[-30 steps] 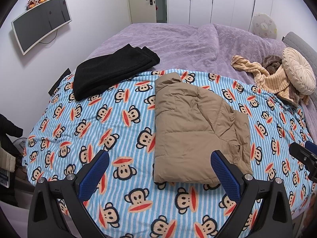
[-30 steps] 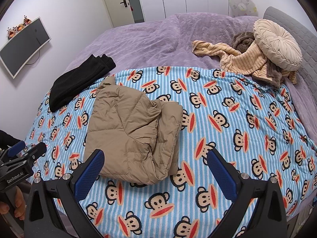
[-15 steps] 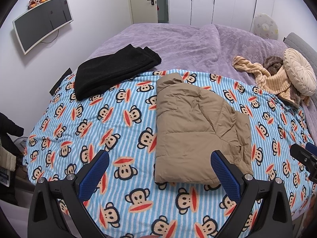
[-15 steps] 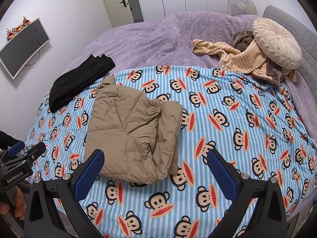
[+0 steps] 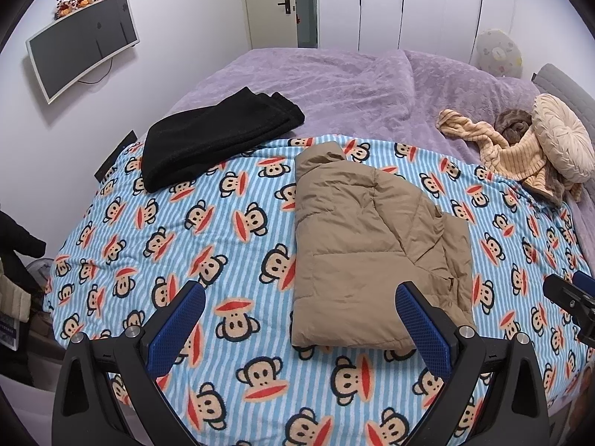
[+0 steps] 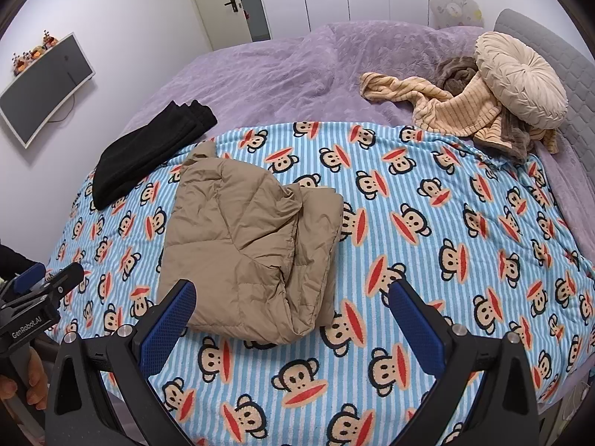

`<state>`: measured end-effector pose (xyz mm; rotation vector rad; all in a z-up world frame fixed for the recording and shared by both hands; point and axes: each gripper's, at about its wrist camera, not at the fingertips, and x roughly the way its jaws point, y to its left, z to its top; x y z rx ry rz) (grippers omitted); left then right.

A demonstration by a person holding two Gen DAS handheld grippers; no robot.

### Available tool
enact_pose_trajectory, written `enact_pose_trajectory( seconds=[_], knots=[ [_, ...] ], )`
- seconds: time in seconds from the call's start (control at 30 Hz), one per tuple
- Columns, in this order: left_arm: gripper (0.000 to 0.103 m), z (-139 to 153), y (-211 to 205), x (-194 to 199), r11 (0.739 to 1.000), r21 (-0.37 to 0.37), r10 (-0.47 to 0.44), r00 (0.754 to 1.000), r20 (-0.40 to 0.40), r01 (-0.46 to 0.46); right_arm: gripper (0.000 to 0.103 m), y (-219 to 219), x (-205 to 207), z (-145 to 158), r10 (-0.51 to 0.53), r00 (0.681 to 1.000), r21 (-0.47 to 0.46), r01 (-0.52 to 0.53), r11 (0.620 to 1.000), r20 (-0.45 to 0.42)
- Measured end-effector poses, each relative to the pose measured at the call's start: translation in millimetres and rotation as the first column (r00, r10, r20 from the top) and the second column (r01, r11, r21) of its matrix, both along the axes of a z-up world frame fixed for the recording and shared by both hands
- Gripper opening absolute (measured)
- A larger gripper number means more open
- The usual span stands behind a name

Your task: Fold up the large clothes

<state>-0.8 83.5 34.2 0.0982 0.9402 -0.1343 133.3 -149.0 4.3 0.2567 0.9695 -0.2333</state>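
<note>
left gripper (image 5: 297, 306): jaws wide apart, empty, hovering above the near edge of the bed
right gripper (image 6: 292, 299): same, wide apart, nothing held
folded tan quilted puffer jacket (image 5: 366, 252): lying on the blue striped monkey-print blanket (image 5: 208, 260), mid-bed, untouched by both grippers
folded black garment (image 5: 215, 141): far left, across the blanket edge onto the purple bedspread (image 5: 334, 89)

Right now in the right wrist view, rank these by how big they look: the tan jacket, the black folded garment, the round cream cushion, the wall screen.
1. tan jacket, clearly largest, though nearest the camera.
2. black folded garment.
3. round cream cushion and wall screen: they look alike, and the screen sits farther off near the warped edge, so I won't rank them.
</note>
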Motion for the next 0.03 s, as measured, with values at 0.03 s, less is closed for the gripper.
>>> enact_pose_trajectory(
  seconds=[0.03],
  knots=[
    [0.102,0.2,-0.5,-0.2,1.0,0.0,-0.002,1.0,0.0,0.002,0.103,1.1,-0.8,-0.7,0.0,1.0,0.0,0.0,1.0,0.0]
  ],
)
